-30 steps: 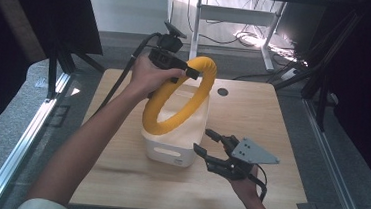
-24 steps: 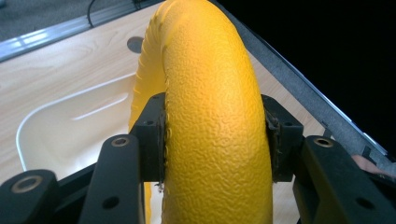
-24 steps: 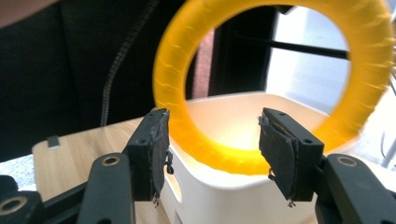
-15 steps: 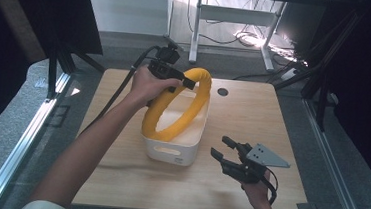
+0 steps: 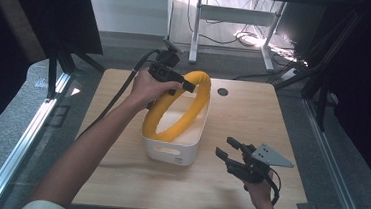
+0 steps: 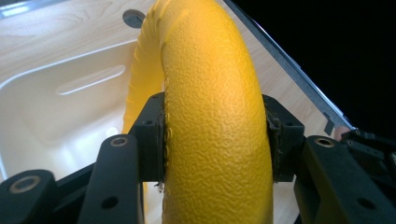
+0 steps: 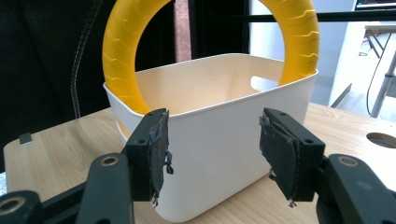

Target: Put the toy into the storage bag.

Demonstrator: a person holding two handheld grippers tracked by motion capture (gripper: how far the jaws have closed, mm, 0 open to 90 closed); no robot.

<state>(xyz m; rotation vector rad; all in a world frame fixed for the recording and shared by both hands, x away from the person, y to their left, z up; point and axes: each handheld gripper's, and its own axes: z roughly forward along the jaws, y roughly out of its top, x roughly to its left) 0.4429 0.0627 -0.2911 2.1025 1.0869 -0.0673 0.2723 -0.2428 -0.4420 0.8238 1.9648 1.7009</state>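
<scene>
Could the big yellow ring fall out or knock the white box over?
Maybe. The yellow ring stands on edge and pokes well above the white bin, so it might tip out if the left hand-held gripper lets go. The bin looks light and the right hand-held gripper is open and apart from it, so a sideways pull on the ring could drag or tilt the bin on the table.

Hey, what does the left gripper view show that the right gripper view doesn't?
Left gripper view: its pads clamped on the yellow ring, the white bin's inside, and the table's round hole.

Right gripper view: the right gripper open, pointing at the bin's outer wall, and the ring's open centre.

Both: the ring, the bin and the wooden table.
</scene>
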